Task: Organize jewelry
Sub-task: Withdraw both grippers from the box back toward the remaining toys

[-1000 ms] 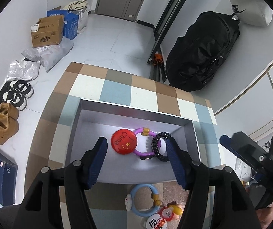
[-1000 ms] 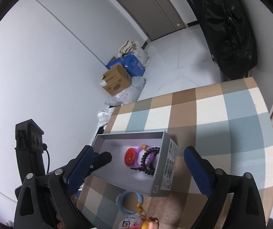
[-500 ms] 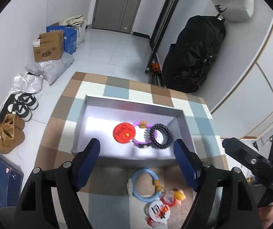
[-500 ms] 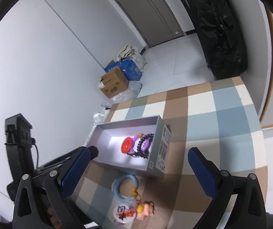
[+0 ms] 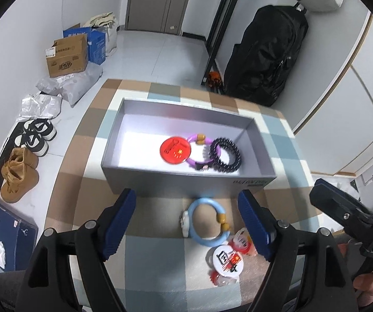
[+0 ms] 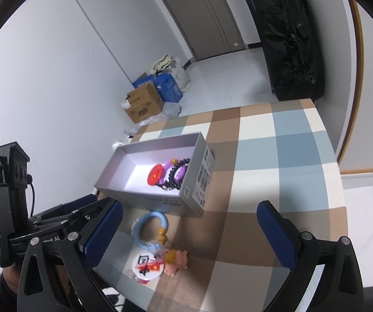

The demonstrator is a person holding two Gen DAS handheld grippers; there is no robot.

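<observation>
From the left wrist, the left gripper (image 5: 186,213) hangs agape and empty over the blue ring (image 5: 206,222), which lies on the cloth (image 5: 160,267) just before the box (image 5: 186,179). From the right wrist, the right gripper (image 6: 189,223) also gapes empty. I'd straddle the ring's band, clear of its charms (image 6: 157,262).

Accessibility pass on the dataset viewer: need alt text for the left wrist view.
The open left gripper hovers over a blue ring bracelet lying on a checked tablecloth, just outside a grey box. Inside the box lie a red badge, a purple ring and a black bead bracelet.
</observation>
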